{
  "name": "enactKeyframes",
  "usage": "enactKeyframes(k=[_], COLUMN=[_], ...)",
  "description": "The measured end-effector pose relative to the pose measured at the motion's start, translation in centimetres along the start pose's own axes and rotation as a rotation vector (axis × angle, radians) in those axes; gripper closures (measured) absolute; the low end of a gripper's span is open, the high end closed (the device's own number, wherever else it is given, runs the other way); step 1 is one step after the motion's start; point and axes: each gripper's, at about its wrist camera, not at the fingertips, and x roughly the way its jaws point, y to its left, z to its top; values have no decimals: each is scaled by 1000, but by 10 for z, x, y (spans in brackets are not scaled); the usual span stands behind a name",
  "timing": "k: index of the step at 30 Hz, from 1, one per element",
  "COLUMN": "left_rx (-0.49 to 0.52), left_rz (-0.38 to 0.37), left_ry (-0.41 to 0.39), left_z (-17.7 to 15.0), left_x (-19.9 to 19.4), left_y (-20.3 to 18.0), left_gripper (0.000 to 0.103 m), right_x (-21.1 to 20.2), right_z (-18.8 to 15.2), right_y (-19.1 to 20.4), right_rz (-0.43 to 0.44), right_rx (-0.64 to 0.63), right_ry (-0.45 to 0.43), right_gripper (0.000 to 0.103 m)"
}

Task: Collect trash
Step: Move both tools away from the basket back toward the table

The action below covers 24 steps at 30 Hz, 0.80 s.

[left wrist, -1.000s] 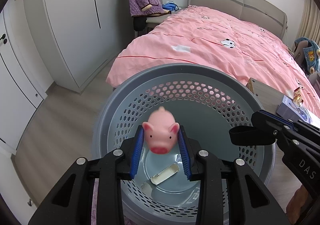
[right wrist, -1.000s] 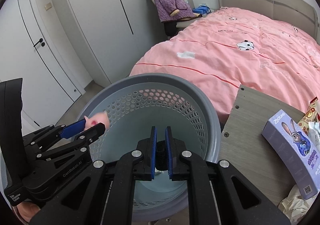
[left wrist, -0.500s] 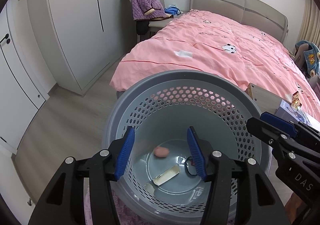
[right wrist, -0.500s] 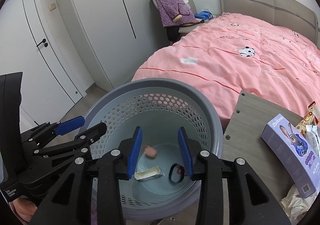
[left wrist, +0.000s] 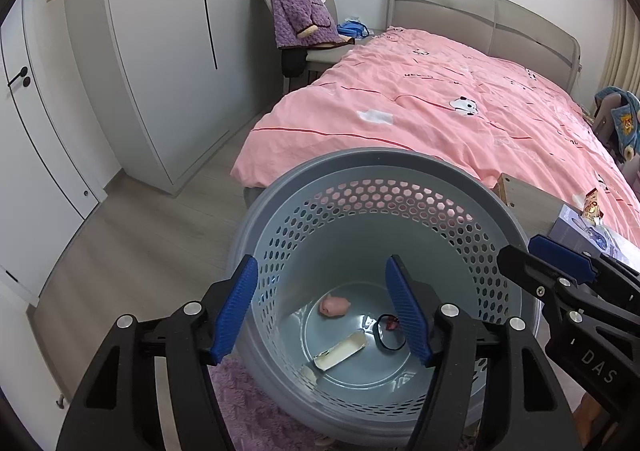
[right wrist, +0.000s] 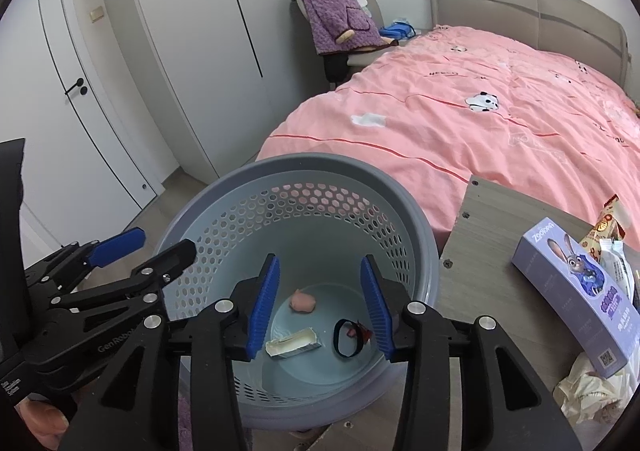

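A grey perforated basket (left wrist: 400,167) (right wrist: 304,163) stands on the floor below both grippers. On its bottom lie a pink pig toy (left wrist: 334,306) (right wrist: 303,301), a small open cream box (left wrist: 340,351) (right wrist: 292,343) and a black band with a red bit (left wrist: 388,333) (right wrist: 346,337). My left gripper (left wrist: 322,311) is open and empty above the basket's near rim. My right gripper (right wrist: 320,311) is open and empty above the basket too. Each gripper shows at the edge of the other's view.
A wooden table (right wrist: 500,251) stands right of the basket, with a purple rabbit box (right wrist: 576,291), a snack wrapper (right wrist: 604,227) and crumpled paper (right wrist: 592,391). A pink bed (left wrist: 460,111) lies behind. Wardrobe doors (left wrist: 160,51) stand to the left. A purple rug (left wrist: 248,403) lies under the basket.
My left gripper opened and the pink pig fell to the basket's bottom. My right gripper opened and the black band dropped in. Both grippers rose a little.
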Motion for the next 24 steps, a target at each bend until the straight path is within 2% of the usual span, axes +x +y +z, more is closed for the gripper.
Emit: enactKeyframes(k=[13,24], left_rx=[-10,9], left_rz=[25,-3], left_ry=[-38,-57], left_z=[-1,-6], left_x=[-17,-29], left_y=[7,-3], left_gripper=[34,30], right_x=[-14,-36], right_z=[-2,-12], right_y=[4,-10], right_rz=[-48,-111], right_rx=[18,65], right_ry=[-16,-44], right_gripper=[49,33])
